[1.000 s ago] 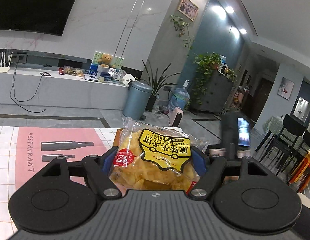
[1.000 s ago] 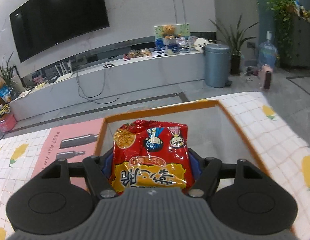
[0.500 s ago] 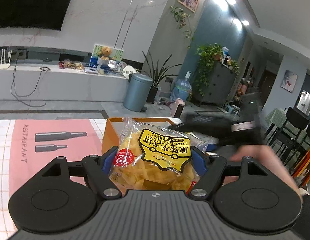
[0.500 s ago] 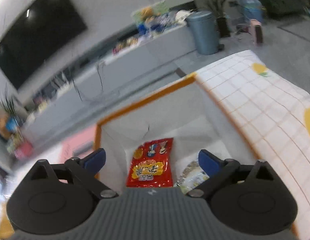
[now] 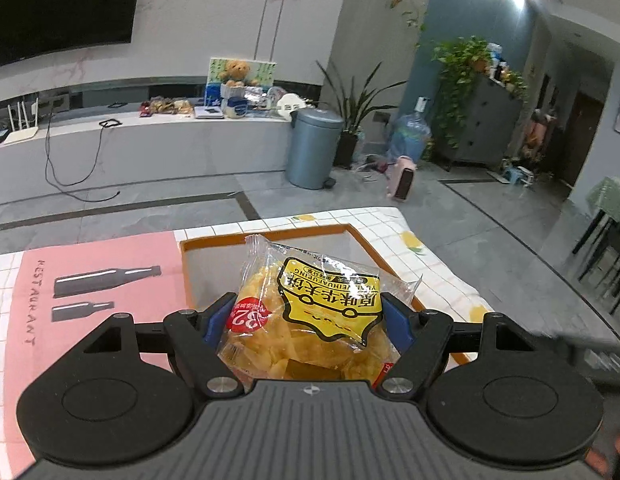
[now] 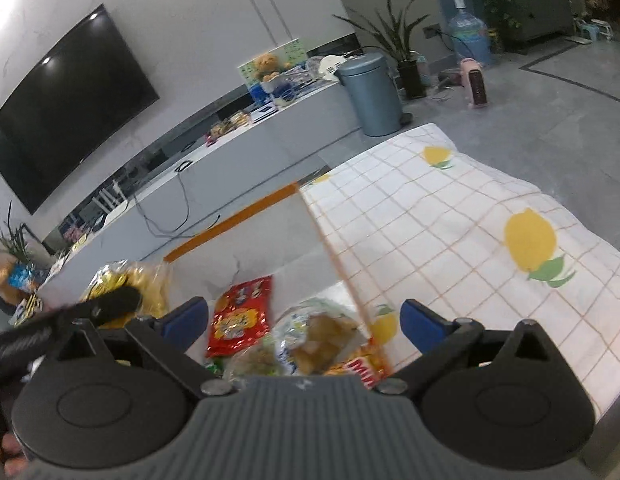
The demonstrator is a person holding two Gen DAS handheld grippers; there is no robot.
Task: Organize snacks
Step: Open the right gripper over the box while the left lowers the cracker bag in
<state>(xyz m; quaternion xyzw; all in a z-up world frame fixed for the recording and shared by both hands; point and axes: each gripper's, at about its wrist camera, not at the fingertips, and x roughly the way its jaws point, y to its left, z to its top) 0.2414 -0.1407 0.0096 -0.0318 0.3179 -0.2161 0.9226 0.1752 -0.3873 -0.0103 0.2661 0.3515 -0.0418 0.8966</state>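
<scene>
My left gripper (image 5: pixel 308 318) is shut on a clear bag of yellow chips with a yellow label (image 5: pixel 310 316), held above an orange-rimmed white box (image 5: pixel 266 236). My right gripper (image 6: pixel 304 316) is open and empty above the same box (image 6: pixel 230 216). Inside the box lie a red snack packet (image 6: pixel 240 316), a clear bag of pale chips (image 6: pixel 313 336) and a red-and-yellow packet (image 6: pixel 359 366). The left gripper with its yellow bag (image 6: pixel 126 284) shows at the left of the right wrist view.
The box stands on a table with a checked lemon-print cloth (image 6: pixel 449 240) and a pink bottle-print mat (image 5: pixel 90 280). The table edge (image 5: pixel 449 256) runs to the right. Beyond are a TV bench (image 5: pixel 150 140) and a grey bin (image 5: pixel 313 148).
My right gripper opened and let the red packet drop into the box, then pulled back and swung right. My left gripper moved over the box, still holding the yellow chips.
</scene>
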